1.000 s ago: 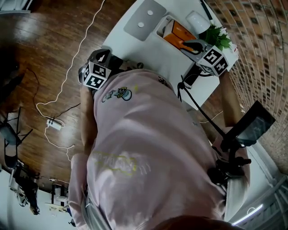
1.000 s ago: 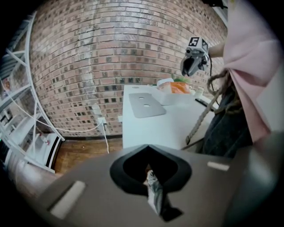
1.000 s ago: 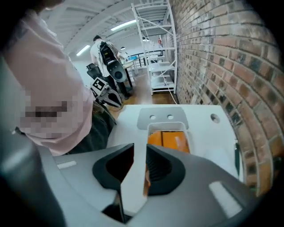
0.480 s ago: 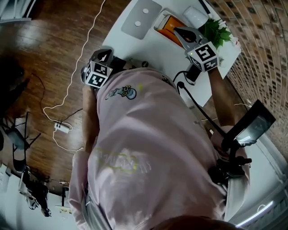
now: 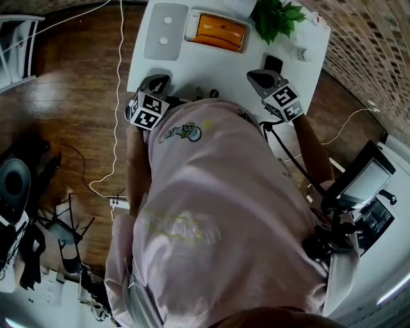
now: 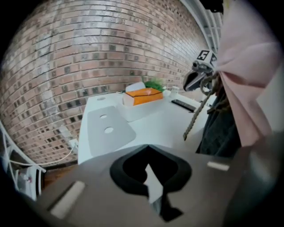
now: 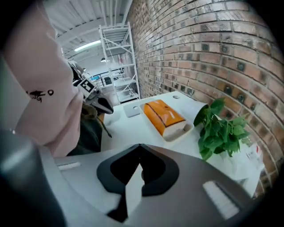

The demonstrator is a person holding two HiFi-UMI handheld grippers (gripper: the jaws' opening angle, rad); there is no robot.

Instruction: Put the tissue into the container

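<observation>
Head view: orange tissue pack (image 5: 216,31) already inside white rectangular container (image 5: 190,32), long axis along container's length; left gripper (image 5: 157,82) and right gripper (image 5: 257,77) both on person's side of container, apart from it, right seemingly nearer; both jaw pairs pressed together, nothing held; flat grey lid (image 5: 165,31) just beside container, opposite leafy plant (image 5: 277,16); pack glossy, container smooth, rigid-looking.

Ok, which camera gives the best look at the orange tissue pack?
The right gripper view. The orange tissue pack is nearest and largest there, lying in its white container with its top and one end visible. The head view shows it from straight above, but small. The left gripper view shows it small and far off.
</observation>
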